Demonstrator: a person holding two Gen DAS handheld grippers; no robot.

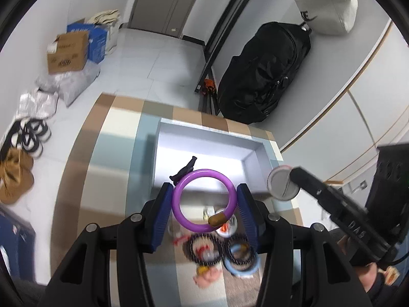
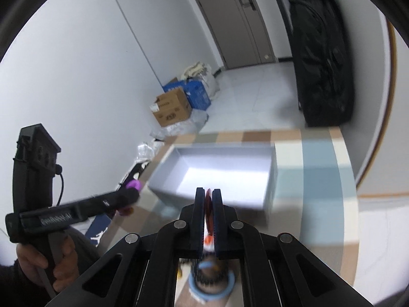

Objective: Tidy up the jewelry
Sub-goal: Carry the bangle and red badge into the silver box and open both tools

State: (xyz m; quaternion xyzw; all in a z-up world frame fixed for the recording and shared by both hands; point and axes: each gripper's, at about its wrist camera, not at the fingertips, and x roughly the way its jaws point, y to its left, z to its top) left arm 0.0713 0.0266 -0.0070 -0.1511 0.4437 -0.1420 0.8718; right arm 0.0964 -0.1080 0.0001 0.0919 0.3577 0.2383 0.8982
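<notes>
My left gripper is shut on a purple ring bracelet with a brown clasp and holds it above the near edge of an open pale blue box. A small black piece lies inside the box. My right gripper is shut on a thin round item with a red and white face, seen edge-on; it shows in the left wrist view as a silver disc. More jewelry, including a light blue bangle and black rings, lies on the table below.
The box sits on a table with a checked brown, cream and blue cloth. Beyond are a white tiled floor, cardboard boxes, a large black bag and shoes on the floor at left.
</notes>
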